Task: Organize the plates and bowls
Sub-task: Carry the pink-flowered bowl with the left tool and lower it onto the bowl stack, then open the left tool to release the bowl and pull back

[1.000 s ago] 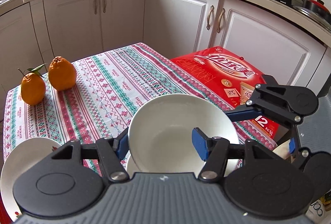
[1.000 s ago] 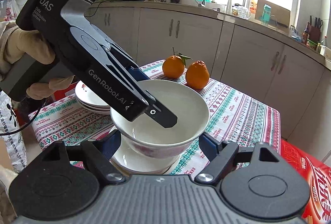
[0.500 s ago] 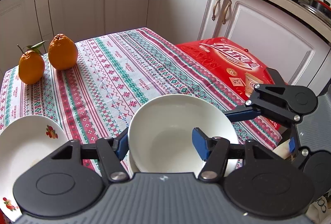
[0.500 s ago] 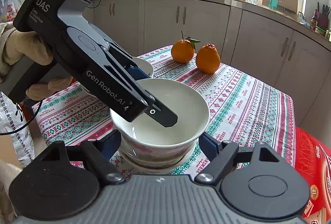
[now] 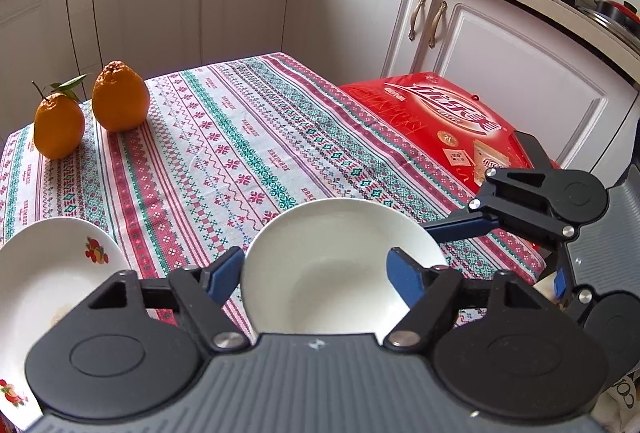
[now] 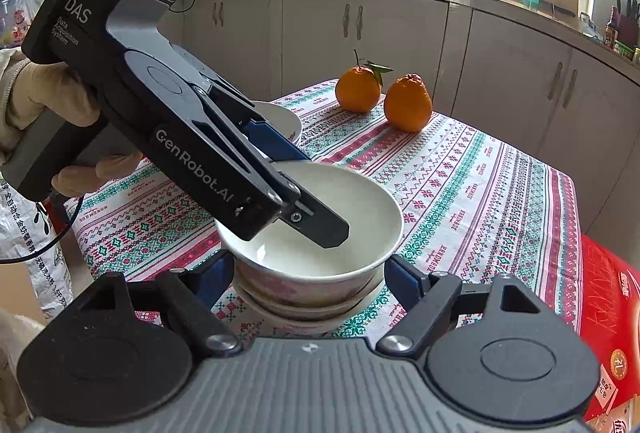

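A white bowl (image 5: 332,273) with a pink flower pattern outside sits on top of a stack of bowls (image 6: 304,307) at the table's near edge. My left gripper (image 5: 314,265) straddles the bowl's (image 6: 360,217) wall, one finger inside and one outside. Its jaws are opening and the pads no longer press on the wall. My right gripper (image 6: 308,269) has a pad on either side of the stack and is also opening, its pads close beside it. White plates with a fruit print (image 5: 52,273) lie to the left.
Two oranges (image 5: 120,97) stand at the far left of the patterned tablecloth (image 5: 240,153). A red box (image 5: 440,117) lies beside the table on the right. Cabinets ring the room. A gloved hand (image 6: 40,105) holds the left gripper (image 6: 304,189), with a cable hanging below it.
The bowl has come down from just above the stack and now rests nested in it. The left gripper's fingers have spread a little. The left view has tipped down, showing more of the plates.
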The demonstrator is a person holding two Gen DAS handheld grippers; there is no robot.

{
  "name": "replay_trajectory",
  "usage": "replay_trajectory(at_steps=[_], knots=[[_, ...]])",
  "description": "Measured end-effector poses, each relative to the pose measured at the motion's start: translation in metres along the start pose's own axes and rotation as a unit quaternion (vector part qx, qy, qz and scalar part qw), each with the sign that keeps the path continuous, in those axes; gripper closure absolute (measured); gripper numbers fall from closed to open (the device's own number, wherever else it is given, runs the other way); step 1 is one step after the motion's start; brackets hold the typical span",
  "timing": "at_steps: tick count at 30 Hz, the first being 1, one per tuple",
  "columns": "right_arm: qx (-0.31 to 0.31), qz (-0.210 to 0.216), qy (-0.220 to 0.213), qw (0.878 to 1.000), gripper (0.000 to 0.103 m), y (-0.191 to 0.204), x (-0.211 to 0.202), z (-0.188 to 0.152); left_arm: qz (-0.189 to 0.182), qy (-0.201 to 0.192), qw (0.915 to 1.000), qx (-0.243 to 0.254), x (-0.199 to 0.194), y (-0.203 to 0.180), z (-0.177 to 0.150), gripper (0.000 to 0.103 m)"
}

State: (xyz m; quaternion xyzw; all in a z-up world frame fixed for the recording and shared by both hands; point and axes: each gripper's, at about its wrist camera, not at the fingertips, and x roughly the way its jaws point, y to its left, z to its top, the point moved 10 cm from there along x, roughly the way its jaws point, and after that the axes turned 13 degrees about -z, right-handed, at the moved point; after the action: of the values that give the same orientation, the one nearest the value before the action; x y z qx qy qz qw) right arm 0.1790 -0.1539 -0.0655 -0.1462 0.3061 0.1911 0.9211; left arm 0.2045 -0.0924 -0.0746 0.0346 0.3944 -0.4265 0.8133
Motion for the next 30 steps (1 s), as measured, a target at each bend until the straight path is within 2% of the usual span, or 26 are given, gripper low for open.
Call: replay_trajectory(at_steps=[2,4,10,15,22,24,30], knots=[[0.004,0.002,-0.012,1.0,0.005,-0.001,-0.004,0.004,0.0,-0.003,1.0,0.005,-0.002,-0.002,0.002,0.02],[0.008,0.004,-0.023,1.0,0.002,-0.003,-0.009,0.009,0.002,-0.01,0.9999,0.01,-0.005,-0.003,0.004,0.015],[0.002,-0.005,-0.034,0.999,0.0,-0.004,-0.014,0.013,0.006,-0.033,0.9993,0.015,-0.02,-0.007,0.011,0.008],[-0.009,-0.014,-0.041,0.999,0.0,-0.006,-0.021,0.012,0.016,-0.04,0.9989,0.021,-0.031,-0.008,0.011,0.008],[-0.027,-0.029,-0.051,0.998,0.0,-0.015,-0.032,0.005,0.042,-0.056,0.9953,0.067,-0.055,-0.015,-0.003,0.002],[-0.033,-0.028,-0.048,0.998,0.0,-0.017,-0.033,0.0,0.039,-0.051,0.995,0.077,-0.06,-0.018,-0.013,0.002],[-0.057,-0.028,-0.015,0.998,0.0,-0.017,-0.022,-0.02,0.013,-0.005,0.9988,0.048,-0.049,-0.014,-0.05,0.001]])
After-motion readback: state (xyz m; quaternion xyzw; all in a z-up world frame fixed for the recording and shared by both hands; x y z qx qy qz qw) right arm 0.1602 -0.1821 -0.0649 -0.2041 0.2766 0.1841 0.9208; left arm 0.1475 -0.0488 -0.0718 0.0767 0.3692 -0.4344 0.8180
